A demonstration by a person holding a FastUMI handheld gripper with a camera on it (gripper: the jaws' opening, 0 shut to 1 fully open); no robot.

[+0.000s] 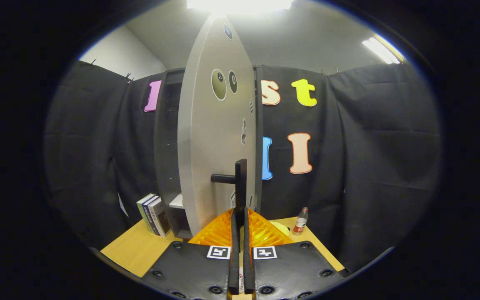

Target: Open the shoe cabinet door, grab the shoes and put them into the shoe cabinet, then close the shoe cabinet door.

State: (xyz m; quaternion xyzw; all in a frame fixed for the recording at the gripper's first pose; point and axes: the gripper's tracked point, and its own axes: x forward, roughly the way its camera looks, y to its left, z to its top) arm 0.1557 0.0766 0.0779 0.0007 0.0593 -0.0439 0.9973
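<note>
The shoe cabinet (166,146) is a tall dark box at the back of the wooden table (133,250). Its pale grey door (217,137) stands swung out toward me, with stickers on its face. A black T-shaped handle (240,179) sticks out low on the door. My gripper (240,218) is shut on the lower end of the handle's upright bar, its orange fingers (219,233) pressed close on either side. A small yellow thing (281,227) peeks out just beyond the right finger; I cannot tell what it is.
Three books (153,214) lean upright on the table left of the cabinet. A small bottle with a red label (301,221) stands to the right of the door. Black cloth walls close in on all sides. A pale shelf edge (176,202) shows inside the cabinet.
</note>
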